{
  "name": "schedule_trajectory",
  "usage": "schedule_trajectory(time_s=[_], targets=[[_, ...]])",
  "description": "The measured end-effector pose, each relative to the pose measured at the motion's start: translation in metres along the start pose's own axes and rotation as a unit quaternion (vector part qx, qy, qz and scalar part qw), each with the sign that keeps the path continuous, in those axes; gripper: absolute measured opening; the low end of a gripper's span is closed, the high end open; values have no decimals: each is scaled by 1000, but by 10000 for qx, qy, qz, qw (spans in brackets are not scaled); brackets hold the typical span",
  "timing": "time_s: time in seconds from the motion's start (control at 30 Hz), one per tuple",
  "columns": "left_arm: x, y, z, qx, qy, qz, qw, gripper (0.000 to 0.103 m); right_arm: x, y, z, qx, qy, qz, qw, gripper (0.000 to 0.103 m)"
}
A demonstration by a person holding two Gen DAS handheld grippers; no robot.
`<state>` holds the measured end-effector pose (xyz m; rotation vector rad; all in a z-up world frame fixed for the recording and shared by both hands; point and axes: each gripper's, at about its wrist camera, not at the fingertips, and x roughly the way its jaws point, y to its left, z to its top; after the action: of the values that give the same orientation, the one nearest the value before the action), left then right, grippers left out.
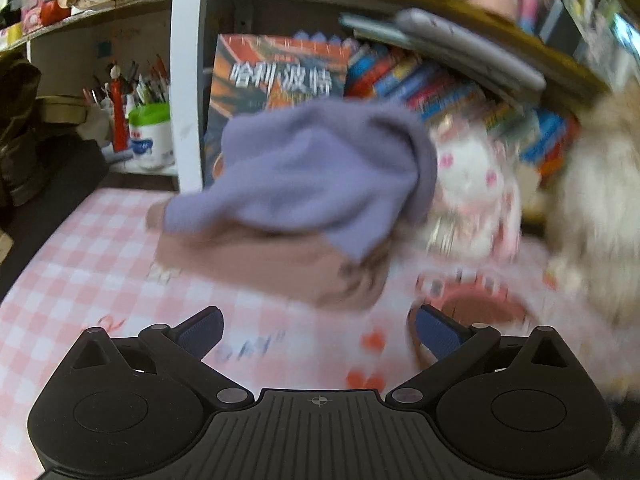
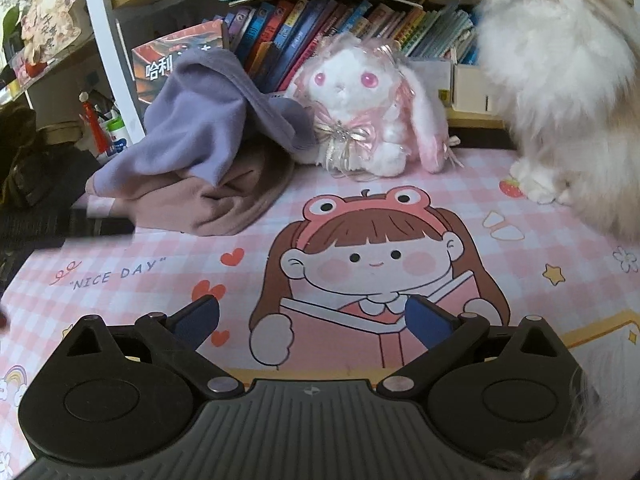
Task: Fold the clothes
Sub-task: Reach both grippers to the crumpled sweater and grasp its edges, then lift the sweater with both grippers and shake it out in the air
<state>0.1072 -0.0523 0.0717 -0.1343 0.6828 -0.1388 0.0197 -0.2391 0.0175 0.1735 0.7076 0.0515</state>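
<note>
Nearest to us, both tools are empty with their blue pads spread wide: the left tool (image 1: 318,330) hovers over the pink checked mat (image 1: 80,248), and the right tool (image 2: 312,318) hangs above the cartoon girl printed on that mat, which covers the worktop. Neither touches any cloth.

Further in, the clothes sit in one crumpled heap at the back left of the mat: a purple garment (image 2: 196,120) draped over a mauve-brown garment (image 2: 224,204). We cannot tell where either hem or sleeve lies, so a blind pinch could catch both layers at once and lift the whole heap instead of one piece.

The purple cloth leans against the plush rabbit (image 2: 372,112) on its right and rises in front of the orange book (image 1: 276,76) behind it. If we drag the garment forward, we judge the rabbit could tip or come along with it.

The bigger worry is the fluffy animal (image 2: 560,80), seemingly a cat, standing on the mat's right side with a paw (image 2: 536,184) planted near the printed strawberry. It sits close to our right tool's path and could step onto the clear area where we need to spread the cloth, or bat at it.

The left view is smeared by motion, so aiming from it now would be unreliable.

Beyond, the pen cup (image 1: 150,132) stands near the heap's left edge, and a wide swing could knock it.
</note>
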Motion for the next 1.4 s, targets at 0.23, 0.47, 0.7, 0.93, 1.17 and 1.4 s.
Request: schedule_trajectory(time_s=[0.23,0.47,0.7,0.93,1.17,1.4], targets=[[40,-11,74,-1505,-372,-336,9873,103,-5,-25,-2,-3,-11,112,9999,101],[81,-5,87,-2376,-185,-238,9709,42,-14,-53,-1,-25,-87,296,9995,101],[29,0,57,-1534,-448,-733,9844,12,-14,-63,4,-97,0,571,9983,77],[-74,36,-29,-1348,-292,-837,9869,12,-17,-31,13,-967,-252,1244,9872,67],[-95,78,-103,-1687,245,-25,9854,19,-12,25,-4,-1926,-61,1897,9627,67],[-110,88,-96,-1411,19,1,9900,54,-8,56,-17,-2323,132,2045,9508,68]])
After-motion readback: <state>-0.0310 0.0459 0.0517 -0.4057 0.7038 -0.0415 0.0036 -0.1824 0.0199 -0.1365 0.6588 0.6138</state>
